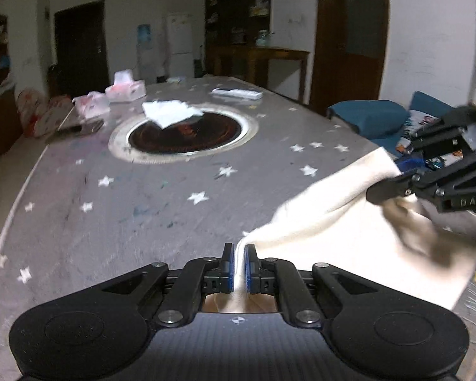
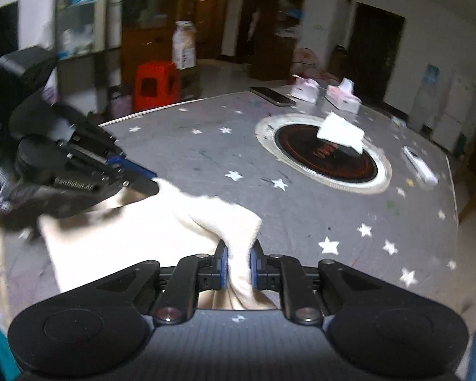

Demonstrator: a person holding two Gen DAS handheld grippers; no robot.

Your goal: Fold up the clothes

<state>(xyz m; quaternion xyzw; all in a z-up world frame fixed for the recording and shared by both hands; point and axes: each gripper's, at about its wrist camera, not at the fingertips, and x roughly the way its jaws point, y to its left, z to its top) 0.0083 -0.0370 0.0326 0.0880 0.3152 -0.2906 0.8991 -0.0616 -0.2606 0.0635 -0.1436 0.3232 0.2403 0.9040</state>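
A cream-white garment (image 1: 349, 238) is held above the near edge of the grey star-patterned table (image 1: 142, 190). My left gripper (image 1: 240, 254) is shut on one edge of the cloth. My right gripper (image 1: 380, 195) enters that view from the right, clamped on the other end. In the right wrist view my right gripper (image 2: 238, 257) is shut on a thick bunch of the garment (image 2: 161, 231), and my left gripper (image 2: 149, 184) grips the cloth at the left. The cloth sags between them.
A round black cooktop (image 1: 187, 135) with a metal rim is set in the table's middle, with a white cloth (image 1: 169, 112) lying on it. Tissue packs (image 1: 125, 89), a dark phone (image 1: 79, 127) and a white remote (image 1: 238, 93) lie at the far side. A red stool (image 2: 155, 84) stands beyond the table.
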